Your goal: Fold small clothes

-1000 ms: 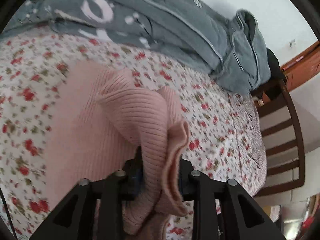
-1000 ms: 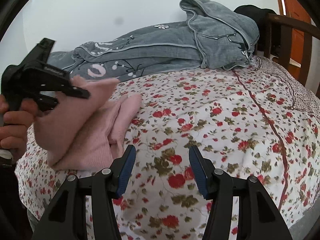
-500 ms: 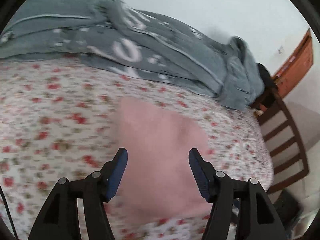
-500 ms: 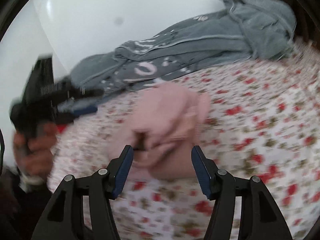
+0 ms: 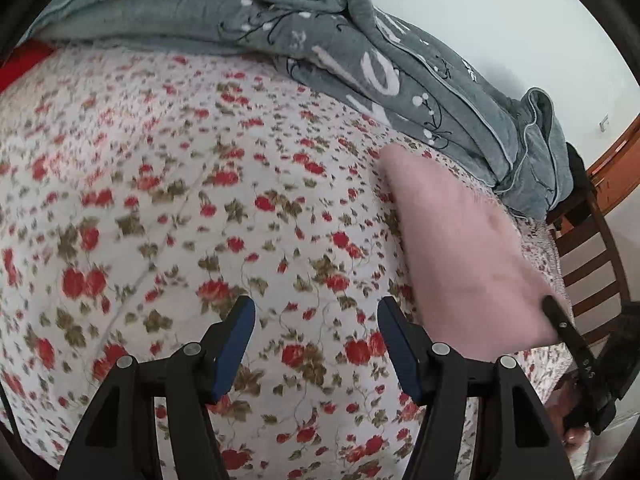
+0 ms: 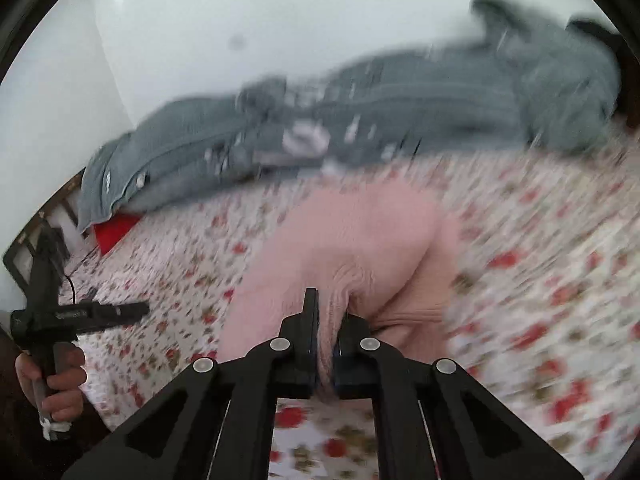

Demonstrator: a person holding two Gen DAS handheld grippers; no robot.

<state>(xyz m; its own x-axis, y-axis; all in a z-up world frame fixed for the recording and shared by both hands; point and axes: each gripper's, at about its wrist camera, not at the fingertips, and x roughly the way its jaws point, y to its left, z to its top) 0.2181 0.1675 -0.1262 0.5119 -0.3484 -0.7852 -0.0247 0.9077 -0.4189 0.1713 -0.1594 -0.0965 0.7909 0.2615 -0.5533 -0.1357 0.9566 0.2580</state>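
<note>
Left tool [image 5: 316, 344] has dropped the pink knit sweater [image 6: 352, 248] and swung aside, spread over the floral bedsheet [image 5: 168, 184]; right tool [image 6: 328, 316] has just snapped together, pinching the sweater's edge.

Both wrist views close above the floral bedspread [image 5: 168, 184], angled down; shared: grey quilt [image 6: 400, 120], pink garment [image 5: 460, 248].

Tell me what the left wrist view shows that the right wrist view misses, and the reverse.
Only the left wrist view: the left gripper open with only floral sheet between its jaws, and a wooden chair. Only the right wrist view: the right gripper, jaws just closed, pinching the pink knit garment, and the hand holding the left gripper. Both: garment, sheet, grey quilt.
</note>
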